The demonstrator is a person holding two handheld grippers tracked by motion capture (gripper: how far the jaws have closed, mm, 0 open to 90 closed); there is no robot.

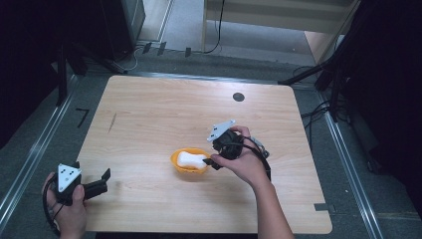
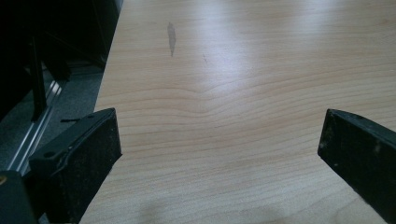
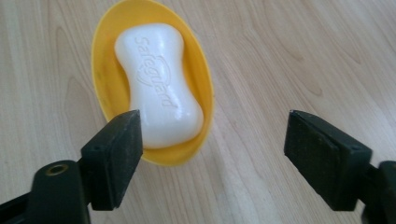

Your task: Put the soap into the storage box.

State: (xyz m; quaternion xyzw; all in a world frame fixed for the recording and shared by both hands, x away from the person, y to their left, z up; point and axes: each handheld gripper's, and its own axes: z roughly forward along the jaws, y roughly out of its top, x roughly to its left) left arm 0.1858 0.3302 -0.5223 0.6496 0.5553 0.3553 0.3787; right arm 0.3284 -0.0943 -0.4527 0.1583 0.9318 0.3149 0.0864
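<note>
**White waisted soap bar [image 3: 159, 84] resting in yellow oval plastic dish [image 3: 201, 79] — release step**

Soap bar lies lengthwise in the dish, mid-worktop [image 1: 149, 109]. Right gripper [image 3: 212, 144] sits just beside the dish's near end, fingers [image 3: 116, 149] spread, nothing between them; soap free. Judgement: placement done, so draw the gripper straight away without clipping the dish rim, which would likely slide easily. Left gripper [image 1: 99, 181] rests at the near-left worktop edge, fingers [image 2: 88, 154] spread, empty.

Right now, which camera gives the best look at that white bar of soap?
The right gripper view: the soap lies close up in its yellow dish, lettering readable. The high view shows it small and far off. The left gripper view shows bare table.
</note>
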